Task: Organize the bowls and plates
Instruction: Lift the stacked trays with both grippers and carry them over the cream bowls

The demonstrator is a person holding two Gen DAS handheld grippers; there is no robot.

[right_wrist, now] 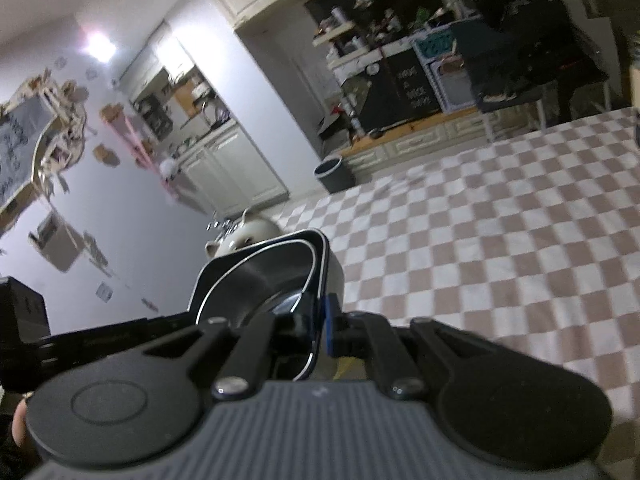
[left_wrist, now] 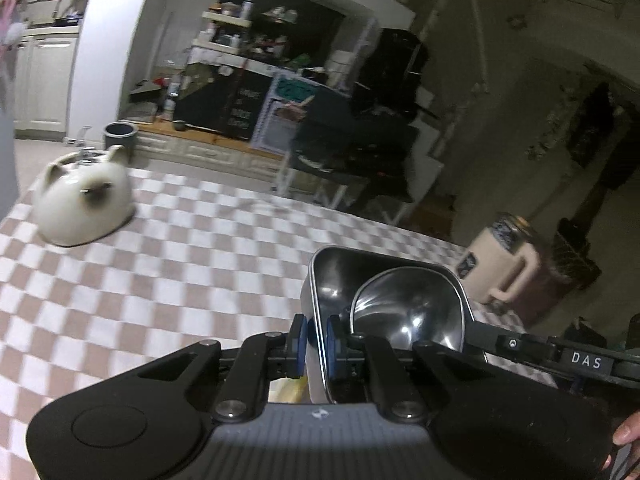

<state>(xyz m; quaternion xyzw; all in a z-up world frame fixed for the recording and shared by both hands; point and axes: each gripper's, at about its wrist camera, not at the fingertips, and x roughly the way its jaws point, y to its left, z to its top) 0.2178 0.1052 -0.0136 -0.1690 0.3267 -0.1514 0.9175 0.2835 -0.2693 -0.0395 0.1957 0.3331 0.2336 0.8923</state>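
A square steel bowl with a smaller steel bowl nested inside it is held between both grippers over the checked tablecloth. My left gripper is shut on the outer bowl's left wall, with a blue pad on each side of it. In the right wrist view my right gripper is shut on the opposite wall of the same square steel bowl. The right gripper's body reaches in from the right in the left wrist view.
A white cat-shaped ceramic holder stands on the table's far left corner. Beyond the far edge are a dark chair, a grey bin and a cream container on the floor. A person's fingers hold the right gripper.
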